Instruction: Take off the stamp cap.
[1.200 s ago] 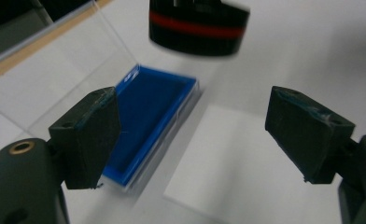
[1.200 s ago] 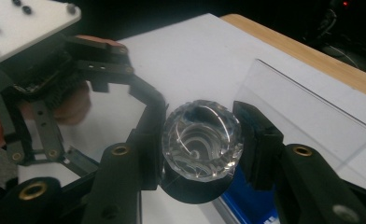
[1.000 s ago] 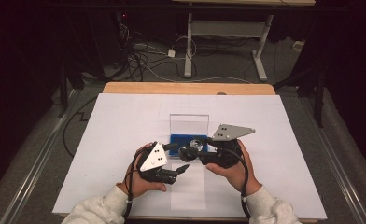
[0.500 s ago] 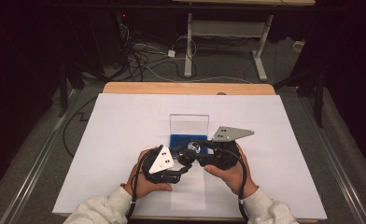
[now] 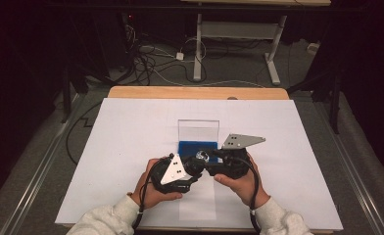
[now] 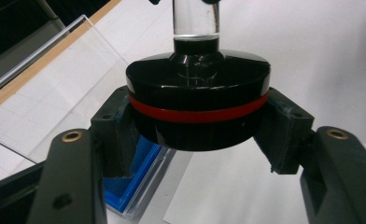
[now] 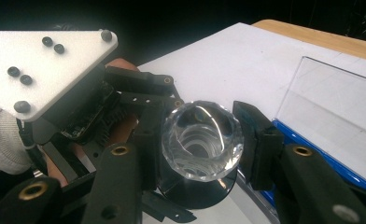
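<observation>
So both grippers are working the same little object here, held just above the desk (image 5: 131, 147) in front of an open case (image 5: 198, 147). The left gripper (image 6: 197, 135) is clamped on a round black base (image 6: 198, 109), a glossy thick disc with a thin red band running around its edge, and its two jaws press against opposite sides of that disc. A clear stem (image 6: 195, 18) rises straight up out of the middle of the base, smooth and see-through like glass or acrylic. The right gripper (image 7: 200, 140) has its jaws closed on the faceted clear knob (image 7: 202, 140) at the top of that stem, which is round, cut with little flat faces around its rim and catches the light a lot. In the high view the left gripper (image 5: 187, 171) and right gripper (image 5: 207, 159) meet nose to nose, each with a pale grey triangular plate on top, and the hands wear light sleeves. The case has a blue lining that looks soft and matte, and its clear lid (image 5: 198, 129) stands upright behind it. The desk is covered in a plain white sheet, with a light wood edge showing at the far side. Beyond that the room is dark, with grey floor, tangled cables (image 5: 151, 61) and a white table frame (image 5: 234, 34).
</observation>
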The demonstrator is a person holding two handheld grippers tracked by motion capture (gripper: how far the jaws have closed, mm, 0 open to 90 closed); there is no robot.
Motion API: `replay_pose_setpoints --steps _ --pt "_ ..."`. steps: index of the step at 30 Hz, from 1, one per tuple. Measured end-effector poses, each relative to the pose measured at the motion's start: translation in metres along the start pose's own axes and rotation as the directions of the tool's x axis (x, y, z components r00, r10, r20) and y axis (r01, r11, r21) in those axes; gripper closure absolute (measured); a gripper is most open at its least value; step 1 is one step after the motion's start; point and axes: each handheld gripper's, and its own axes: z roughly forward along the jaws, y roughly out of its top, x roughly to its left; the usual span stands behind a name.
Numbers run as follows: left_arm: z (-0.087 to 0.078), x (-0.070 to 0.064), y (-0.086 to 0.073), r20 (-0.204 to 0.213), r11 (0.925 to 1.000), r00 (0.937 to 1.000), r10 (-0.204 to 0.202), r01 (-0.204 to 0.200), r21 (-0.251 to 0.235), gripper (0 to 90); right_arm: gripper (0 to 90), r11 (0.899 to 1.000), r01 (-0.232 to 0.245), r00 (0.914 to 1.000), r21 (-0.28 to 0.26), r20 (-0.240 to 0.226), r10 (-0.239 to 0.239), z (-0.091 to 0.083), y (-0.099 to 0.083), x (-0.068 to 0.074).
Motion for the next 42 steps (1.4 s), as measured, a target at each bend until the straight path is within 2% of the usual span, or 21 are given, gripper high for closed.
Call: replay_pose_setpoints --steps 4,6,11,14,20,21,22,23,24,25,27,28,30,32,33,36,42 --pt "-0.002 0.002 0.001 0.019 0.9998 0.9998 0.007 -0.007 0.020 36.8 57.0 1.000 0.004 1.0000 0.002 -0.006 -0.004 0.000 -0.001 0.001" --pt "-0.002 0.004 0.001 0.042 0.9997 0.9991 -0.011 0.010 0.023 36.9 56.9 1.000 0.013 0.9999 0.003 -0.006 -0.013 0.000 -0.001 0.001" --pt "-0.003 0.006 0.001 0.080 0.9991 0.9966 -0.021 0.018 0.039 37.0 57.0 0.999 0.032 0.9994 0.006 -0.007 -0.032 0.001 -0.003 0.004" --pt "-0.003 0.006 0.001 0.088 0.9989 0.9958 -0.023 0.020 0.042 37.0 57.0 0.999 0.033 0.9994 0.001 -0.012 -0.033 0.000 -0.004 0.004" --pt "-0.001 0.007 0.000 0.111 0.9983 0.9932 -0.035 0.029 0.051 37.1 56.9 0.998 0.057 0.9983 -0.004 0.008 -0.057 0.001 -0.007 0.008" --pt "-0.001 0.008 -0.001 0.123 0.9978 0.9913 -0.046 0.040 0.054 37.1 56.9 0.998 0.057 0.9983 -0.004 0.010 -0.057 0.001 -0.007 0.008" --pt "-0.001 0.013 -0.004 0.121 0.9938 0.9873 -0.103 0.097 0.055 37.2 57.0 0.998 0.062 0.9980 -0.006 0.011 -0.062 0.001 -0.008 0.009" --pt "-0.001 0.022 -0.009 0.108 0.9865 0.9815 -0.158 0.152 0.059 37.2 57.0 0.996 0.088 0.9958 -0.010 0.025 -0.088 -0.001 -0.007 0.011" --pt "-0.004 0.030 -0.014 0.094 0.9799 0.9757 -0.198 0.194 0.045 37.2 57.1 0.994 0.103 0.9946 -0.023 0.021 -0.102 -0.004 -0.006 0.013" --pt "-0.008 0.035 -0.016 0.100 0.9796 0.9750 -0.199 0.195 0.049 37.2 57.1 0.995 0.096 0.9953 -0.033 -0.011 -0.097 -0.008 -0.005 0.014" --pt "-0.013 0.037 -0.016 0.084 0.9841 0.9809 -0.176 0.173 0.042 37.1 57.1 0.990 0.136 0.9903 -0.029 0.032 -0.135 -0.012 -0.002 0.020" --pt "-0.015 0.036 -0.016 0.082 0.9861 0.9831 -0.164 0.161 0.042 37.1 57.1 0.991 0.129 0.9915 -0.041 0.025 -0.128 -0.014 -0.002 0.020" --pt "-0.016 0.037 -0.017 0.072 0.9885 0.9865 -0.147 0.144 0.046 37.1 57.1 0.990 0.130 0.9909 -0.048 0.043 -0.128 -0.017 0.000 0.019" --pt "-0.017 0.038 -0.019 0.071 0.9885 0.9867 -0.146 0.143 0.048 37.1 57.0 0.991 0.126 0.9915 -0.049 0.039 -0.124 -0.019 0.001 0.018" --pt "-0.018 0.040 -0.023 0.062 0.9875 0.9866 -0.151 0.148 0.054 37.1 57.0 0.991 0.131 0.9902 -0.041 0.054 -0.129 -0.022 0.001 0.018" --pt "-0.021 0.044 -0.029 0.048 0.9859 0.9868 -0.155 0.151 0.071 37.1 57.1 0.991 0.132 0.9898 -0.037 0.061 -0.129 -0.027 0.000 0.016" --pt "-0.028 0.049 -0.033 0.034 0.9851 0.9866 -0.159 0.156 0.071 37.0 57.0 0.992 0.127 0.9872 -0.013 0.098 -0.126 -0.037 -0.004 0.009"
